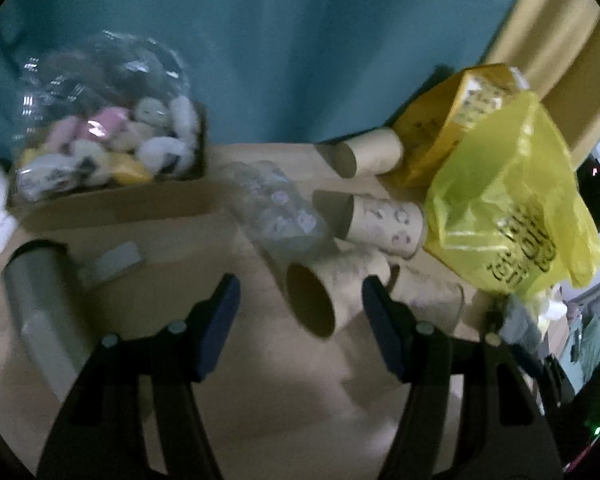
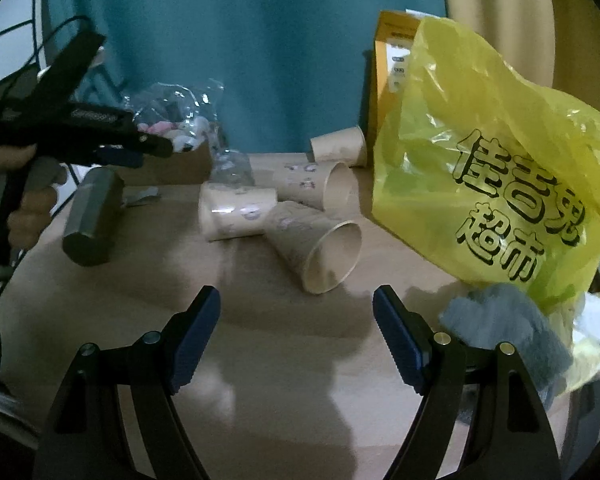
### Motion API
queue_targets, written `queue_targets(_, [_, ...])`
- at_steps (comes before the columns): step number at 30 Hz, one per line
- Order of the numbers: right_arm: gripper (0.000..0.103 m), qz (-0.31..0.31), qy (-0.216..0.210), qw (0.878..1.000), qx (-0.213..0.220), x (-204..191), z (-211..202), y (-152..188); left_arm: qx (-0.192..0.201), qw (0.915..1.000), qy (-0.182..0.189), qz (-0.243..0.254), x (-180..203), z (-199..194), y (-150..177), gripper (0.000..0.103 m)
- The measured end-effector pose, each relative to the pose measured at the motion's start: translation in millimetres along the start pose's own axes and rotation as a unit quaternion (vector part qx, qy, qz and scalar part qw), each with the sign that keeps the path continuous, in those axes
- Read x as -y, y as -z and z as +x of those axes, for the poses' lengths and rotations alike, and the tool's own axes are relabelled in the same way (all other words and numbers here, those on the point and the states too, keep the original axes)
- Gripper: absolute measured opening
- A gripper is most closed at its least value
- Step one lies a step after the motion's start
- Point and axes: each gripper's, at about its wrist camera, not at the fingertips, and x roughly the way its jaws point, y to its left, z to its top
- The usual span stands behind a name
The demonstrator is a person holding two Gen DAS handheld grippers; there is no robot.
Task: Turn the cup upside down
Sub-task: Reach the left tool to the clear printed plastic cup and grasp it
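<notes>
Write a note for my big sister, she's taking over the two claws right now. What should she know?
Left claw: open, holding nothing, pointed at the paper cups.
Right claw: open, holding nothing, above the table.
Cups: four paper cups lie on their sides in a loose pile beside the yellow bag. The nearest cup has its open mouth facing the right claw.
Done: nothing shows as flipped; no cup stands upside down.
Left: grab one cup, probably the nearest, turn it over and set it mouth down on the table.
</notes>
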Motion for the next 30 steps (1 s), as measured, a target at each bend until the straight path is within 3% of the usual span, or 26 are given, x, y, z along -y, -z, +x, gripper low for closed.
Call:
queue_targets(4, [0.081, -0.003, 0.004, 1.000, -0.007, 18.8, 14.7, -12.5, -0.033, 0.9991, -0.006, -0.028, -7.3, 37.2, -26.4, 0.065])
queue_targets(15, [0.081, -0.008, -0.001, 1.000, 0.012, 51.4, 55.1, -60.8, -0.051, 0.9967, -0.023, -0.058, -20.8, 86.6, -61.9, 0.065])
queue_targets(24, [0.081, 0.005, -0.010, 1.000, 0.002, 61.7, 73.5, -70.0, -0.062, 0.9959, -0.049, -0.044, -16.4, 110.7, -78.0, 0.065])
queue_targets(30, [0.081, 0.014, -0.015, 1.000, 0.008, 63.6, 70.0, -72.3, -0.093, 0.9931, -0.071, -0.012, -0.1, 125.2, -93.2, 0.065])
